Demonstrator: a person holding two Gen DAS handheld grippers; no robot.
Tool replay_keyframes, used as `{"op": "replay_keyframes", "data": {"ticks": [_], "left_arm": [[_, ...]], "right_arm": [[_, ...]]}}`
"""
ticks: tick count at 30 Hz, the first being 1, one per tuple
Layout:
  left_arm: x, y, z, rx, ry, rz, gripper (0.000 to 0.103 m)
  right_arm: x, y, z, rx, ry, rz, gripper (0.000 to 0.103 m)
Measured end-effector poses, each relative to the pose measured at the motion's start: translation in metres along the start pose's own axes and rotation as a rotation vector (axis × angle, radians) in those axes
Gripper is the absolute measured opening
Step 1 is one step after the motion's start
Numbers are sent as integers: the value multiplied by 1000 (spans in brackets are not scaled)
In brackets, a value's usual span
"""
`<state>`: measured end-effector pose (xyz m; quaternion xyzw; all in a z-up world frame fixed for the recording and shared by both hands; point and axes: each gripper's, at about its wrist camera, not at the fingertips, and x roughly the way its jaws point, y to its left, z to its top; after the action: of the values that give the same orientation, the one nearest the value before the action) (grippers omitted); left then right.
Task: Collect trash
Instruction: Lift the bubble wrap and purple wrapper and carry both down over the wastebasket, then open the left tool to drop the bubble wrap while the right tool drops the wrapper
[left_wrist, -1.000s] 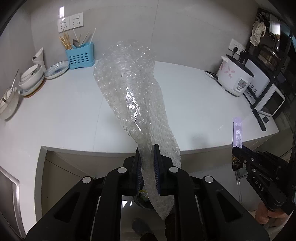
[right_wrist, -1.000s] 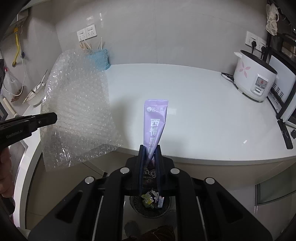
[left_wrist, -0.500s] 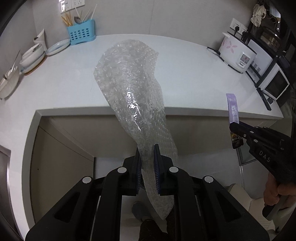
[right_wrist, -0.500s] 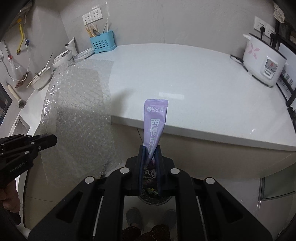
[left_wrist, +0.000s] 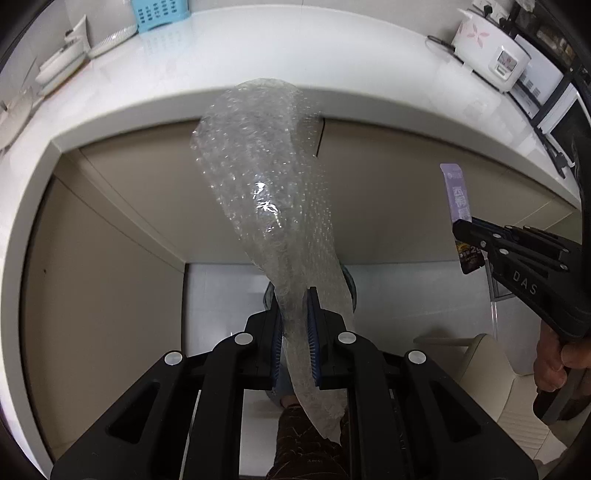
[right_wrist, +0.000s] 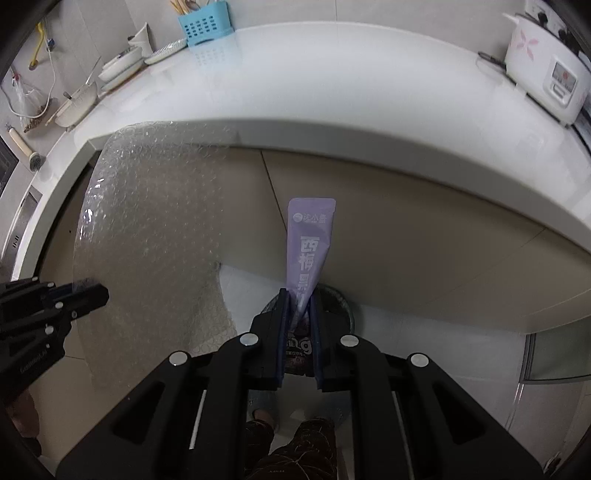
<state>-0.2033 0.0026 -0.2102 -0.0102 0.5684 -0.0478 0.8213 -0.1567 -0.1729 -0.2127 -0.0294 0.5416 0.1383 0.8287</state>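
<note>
Left tool (left_wrist: 293, 325) clamps bubble wrap (left_wrist: 266, 192); right tool (right_wrist: 298, 325) clamps purple sachet (right_wrist: 308, 243). Both above floor bin (right_wrist: 338, 301), bench (right_wrist: 332, 74) behind. Left: release.

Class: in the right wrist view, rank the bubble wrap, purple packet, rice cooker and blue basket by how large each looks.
1. bubble wrap
2. rice cooker, though it sits farther off
3. purple packet, close to the cooker, so unsure
4. blue basket, farthest away
</note>
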Motion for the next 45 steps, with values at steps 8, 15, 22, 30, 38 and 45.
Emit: {"op": "replay_keyframes", "data": {"ticks": [8, 15, 22, 30, 38, 45], "left_arm": [[70, -10, -34, 17, 67, 9, 11], [159, -10, -51, 1, 102, -19, 12], [250, -8, -66, 5, 125, -33, 12], [363, -2, -71, 16, 164, -53, 12], [453, -11, -83, 24, 205, -69, 11], [495, -28, -93, 44, 257, -87, 12]], "right_arm": [[65, -12, -28, 5, 75, 12, 10], [140, -31, -47, 60, 136, 39, 10], [217, -39, -67, 80, 162, 32, 10], [291, -61, -96, 100, 201, 32, 10], [346, -74, -119, 95, 255, 34, 10], [368, -71, -125, 98, 295, 31, 10]]}}
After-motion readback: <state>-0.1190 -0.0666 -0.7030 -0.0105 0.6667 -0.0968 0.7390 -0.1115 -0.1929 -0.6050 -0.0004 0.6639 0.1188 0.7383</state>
